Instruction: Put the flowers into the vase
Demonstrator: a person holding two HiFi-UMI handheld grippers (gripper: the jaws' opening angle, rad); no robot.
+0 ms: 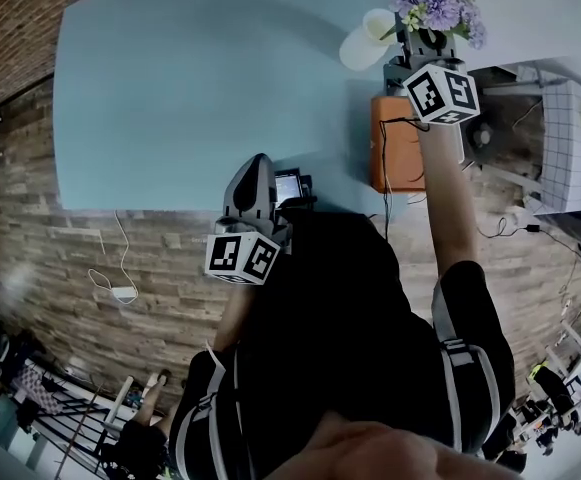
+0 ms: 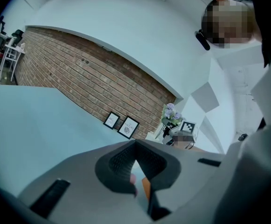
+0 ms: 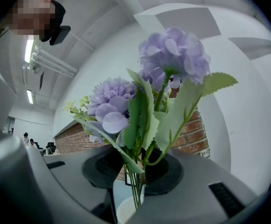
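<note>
Little can be read here. In the left gripper view, two framed prints stand at the foot of the brick wall point(image 2: 93, 78), at the far edge of the counter point(image 2: 32, 134). The larger framed print point(image 2: 128, 127) carries a line of capitals that looks like "NATURE" above a round emblem — too small to be sure of every letter. The smaller framed print point(image 2: 111, 120) just beside it bears a few lines of lettering, too small to read. The left marker cube point(image 1: 242, 258) and the right marker cube point(image 1: 441, 94) show only black-and-white square code patterns — neither letters nor numbers.
</note>
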